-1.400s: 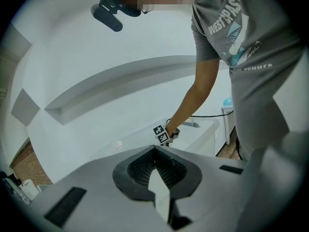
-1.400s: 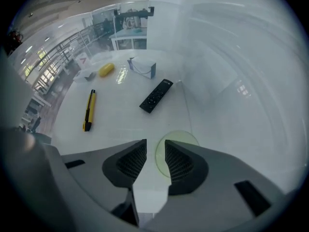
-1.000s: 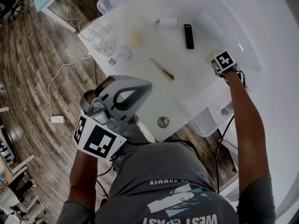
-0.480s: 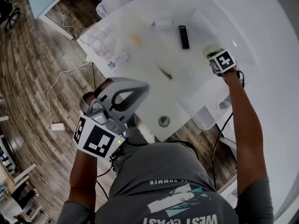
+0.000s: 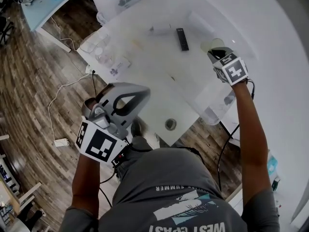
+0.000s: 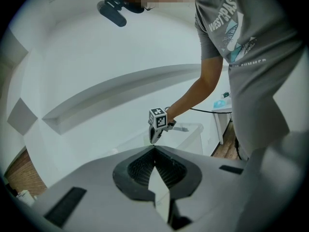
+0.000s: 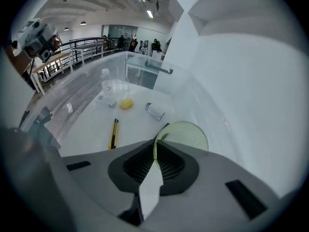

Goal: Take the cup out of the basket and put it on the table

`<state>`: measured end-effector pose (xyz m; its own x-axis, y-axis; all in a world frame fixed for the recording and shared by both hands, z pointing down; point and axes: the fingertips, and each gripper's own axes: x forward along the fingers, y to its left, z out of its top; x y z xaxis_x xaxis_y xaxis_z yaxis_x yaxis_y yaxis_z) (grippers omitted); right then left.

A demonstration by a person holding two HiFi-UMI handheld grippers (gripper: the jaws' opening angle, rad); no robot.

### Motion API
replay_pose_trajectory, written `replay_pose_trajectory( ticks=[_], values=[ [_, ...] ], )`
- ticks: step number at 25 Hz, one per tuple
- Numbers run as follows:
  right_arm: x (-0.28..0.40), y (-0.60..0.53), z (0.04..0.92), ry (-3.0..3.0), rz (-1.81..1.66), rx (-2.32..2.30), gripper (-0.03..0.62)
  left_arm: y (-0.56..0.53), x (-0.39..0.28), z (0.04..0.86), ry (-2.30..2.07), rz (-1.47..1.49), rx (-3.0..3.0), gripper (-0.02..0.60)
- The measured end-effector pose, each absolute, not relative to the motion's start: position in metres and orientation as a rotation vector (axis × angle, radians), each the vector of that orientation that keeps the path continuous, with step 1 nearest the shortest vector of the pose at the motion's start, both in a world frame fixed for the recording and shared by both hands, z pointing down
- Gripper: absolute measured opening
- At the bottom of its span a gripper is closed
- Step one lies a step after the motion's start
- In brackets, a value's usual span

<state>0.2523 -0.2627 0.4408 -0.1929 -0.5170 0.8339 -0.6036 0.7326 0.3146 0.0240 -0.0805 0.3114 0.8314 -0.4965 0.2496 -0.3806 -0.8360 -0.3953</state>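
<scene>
Clenching the pale green translucent cup [image 7: 186,134] by its rim, the right tool [image 7: 155,148] should lower it upright near the right edge of the white table [image 5: 161,98].

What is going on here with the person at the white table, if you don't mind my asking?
A person is working over a white table with a hand-held claw in each hand. The right claw is shut on the rim of a pale green cup and holds it in the air above the table, not yet set down. The left claw is shut and empty, held near the person's body. A black remote and a yellow-handled knife lie on the table.
</scene>
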Motion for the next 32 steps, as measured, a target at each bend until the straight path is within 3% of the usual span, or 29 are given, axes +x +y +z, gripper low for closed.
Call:
replay_pose_trajectory(
  ticks=[10,32],
  values=[
    [0.183,-0.213,0.342,-2.002,-0.089,0.917,0.029,-0.072,0.006,0.305,0.624,-0.463,-2.672,0.008],
    [0.075,-0.118,0.27,-2.185,-0.307,0.89,0.029,-0.06,-0.019,0.301,0.547,-0.444,-2.661,0.009]
  ],
)
